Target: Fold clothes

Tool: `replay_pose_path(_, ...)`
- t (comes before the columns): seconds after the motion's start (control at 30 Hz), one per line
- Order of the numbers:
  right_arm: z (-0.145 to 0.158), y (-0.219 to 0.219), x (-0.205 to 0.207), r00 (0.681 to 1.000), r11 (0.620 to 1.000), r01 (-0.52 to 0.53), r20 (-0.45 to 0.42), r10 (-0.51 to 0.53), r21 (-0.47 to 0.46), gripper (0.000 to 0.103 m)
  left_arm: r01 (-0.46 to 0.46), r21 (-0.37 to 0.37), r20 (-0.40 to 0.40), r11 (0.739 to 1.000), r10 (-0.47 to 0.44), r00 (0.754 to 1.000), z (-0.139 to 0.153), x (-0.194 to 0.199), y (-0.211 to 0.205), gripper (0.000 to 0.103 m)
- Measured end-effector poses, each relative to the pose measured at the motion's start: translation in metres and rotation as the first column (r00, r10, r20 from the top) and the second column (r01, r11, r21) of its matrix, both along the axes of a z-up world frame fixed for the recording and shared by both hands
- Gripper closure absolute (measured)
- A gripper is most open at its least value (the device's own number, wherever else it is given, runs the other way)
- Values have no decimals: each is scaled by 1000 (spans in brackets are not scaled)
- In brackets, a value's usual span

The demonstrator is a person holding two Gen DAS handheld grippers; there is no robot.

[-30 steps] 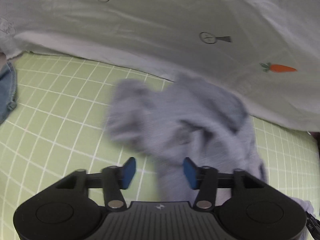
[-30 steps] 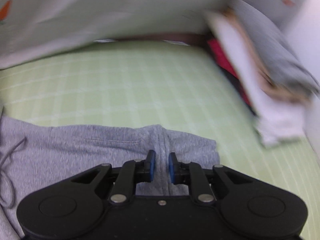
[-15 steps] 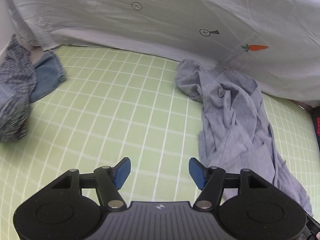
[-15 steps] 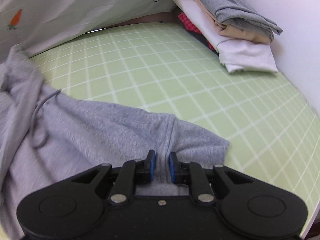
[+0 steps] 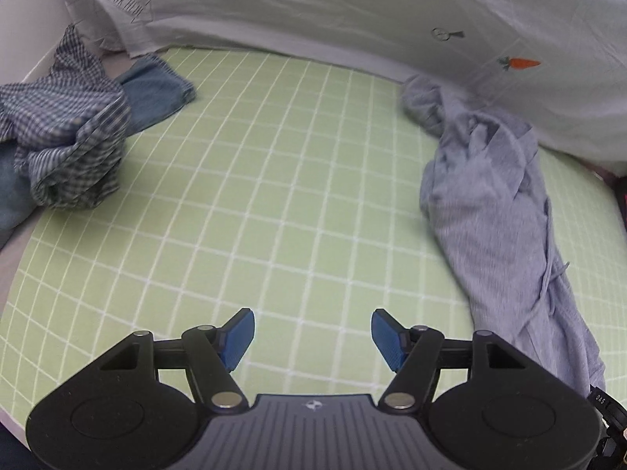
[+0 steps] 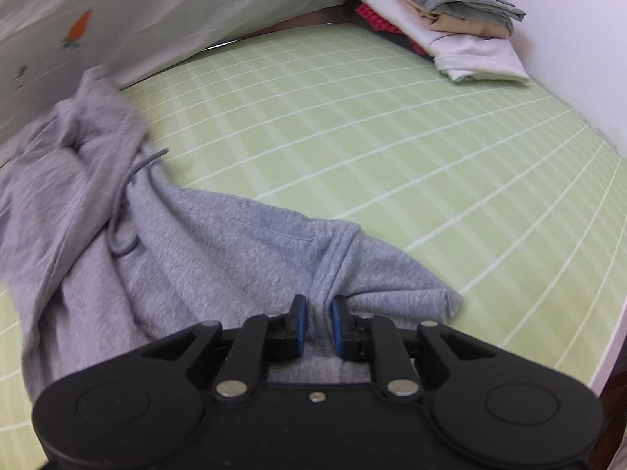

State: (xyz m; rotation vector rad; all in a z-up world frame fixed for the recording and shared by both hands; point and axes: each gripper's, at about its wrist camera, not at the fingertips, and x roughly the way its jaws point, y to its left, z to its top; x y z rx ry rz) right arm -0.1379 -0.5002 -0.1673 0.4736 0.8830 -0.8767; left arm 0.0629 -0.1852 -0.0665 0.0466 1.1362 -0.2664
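Grey sweatpants [image 5: 493, 203] with a drawstring lie crumpled in a long strip on the green grid mat [image 5: 274, 180], at the right of the left wrist view. My left gripper [image 5: 312, 333] is open and empty over bare mat, to the left of the pants. In the right wrist view my right gripper [image 6: 317, 323] is shut on a seam fold of the grey sweatpants [image 6: 196, 243], low over the mat [image 6: 411, 149]. The rest of the pants trails away to the left.
A checked shirt [image 5: 66, 125] and blue denim [image 5: 156, 90] lie heaped at the mat's left. A stack of folded clothes [image 6: 443, 19] sits at the far right corner by a white wall. A white sheet with a carrot print [image 5: 392, 19] hangs along the back.
My left gripper let go of the sweatpants, opened wide and drew back to the left. My right gripper kept its hold and pulled the pants out longer.
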Motion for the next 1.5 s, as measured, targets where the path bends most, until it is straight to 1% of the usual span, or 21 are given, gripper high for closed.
replay_pose_path(0.13,1,51,12,998,997,-60,27,59,41,87,0,14,-11,1000,0,1000,-6,4,19,36)
replay_pose_path(0.27,2,97,32,972,971,-235,13,234,33,86,-14,21,-22,1000,15,1000,-7,7,30,36)
replay_pose_path(0.33,3,112,40,943,944,-329,-48,328,-9,86,-24,18,-22,1000,24,999,-5,8,30,36)
replay_pose_path(0.4,4,114,39,917,920,-389,-109,383,-43,87,-29,14,-12,999,29,999,-1,6,26,36)
replay_pose_path(0.6,12,57,2,921,926,-377,-104,376,7,86,-77,4,1,997,77,997,7,-12,-1,35)
replay_pose_path(0.63,13,48,-4,921,927,-375,-104,375,16,81,-84,5,-2,996,84,996,7,-16,-8,35)
replay_pose_path(0.7,16,28,-16,922,928,-371,-102,372,32,66,-83,14,-4,996,84,996,7,-22,-23,35)
replay_pose_path(0.77,21,9,-27,932,934,-352,-69,356,56,38,-77,25,1,997,77,997,7,-28,-40,34)
replay_pose_path(0.8,25,5,-31,940,941,-335,-49,336,42,30,-73,28,7,997,73,997,8,-31,-49,30)
replay_pose_path(0.83,28,-1,-36,948,948,-316,-30,317,27,14,-69,29,16,997,68,998,9,-33,-58,27)
replay_pose_path(0.87,32,-11,-35,956,956,-294,-19,294,-1,5,-63,27,27,998,63,998,10,-35,-67,23)
replay_pose_path(0.9,36,-22,-35,962,962,-272,-6,272,-29,2,-57,24,39,998,56,998,11,-37,-77,21)
replay_pose_path(0.97,41,-49,-27,974,974,-222,25,224,-51,0,-44,23,53,999,43,998,11,-38,-96,17)
replay_pose_path(1.0,41,-62,-21,977,977,-208,31,210,-41,0,-37,25,54,999,36,998,11,-36,-106,13)
replay_pose_path(1.07,42,-82,-17,984,984,-174,27,174,-25,0,-7,34,53,999,6,999,10,-32,-127,10)
replay_pose_path(1.13,45,-97,-16,990,990,-137,32,138,-24,0,35,57,49,998,-38,998,9,-26,-149,10)
replay_pose_path(1.2,47,-112,-17,991,995,-98,89,100,-30,0,75,67,66,995,-80,995,9,-19,-170,9)
replay_pose_path(1.3,37,-142,-3,991,1000,-27,133,25,14,0,140,81,69,987,-146,987,3,-1,-199,9)
replay_pose_path(1.37,29,-163,12,990,998,-5,140,-2,55,0,184,91,66,979,-191,979,-2,11,-219,9)
replay_pose_path(1.43,27,-176,25,994,999,-14,108,8,49,0,223,107,74,969,-231,970,-8,21,-234,9)
replay_pose_path(1.5,27,-184,36,997,999,-30,66,29,22,0,259,131,61,957,-268,961,-20,31,-250,14)
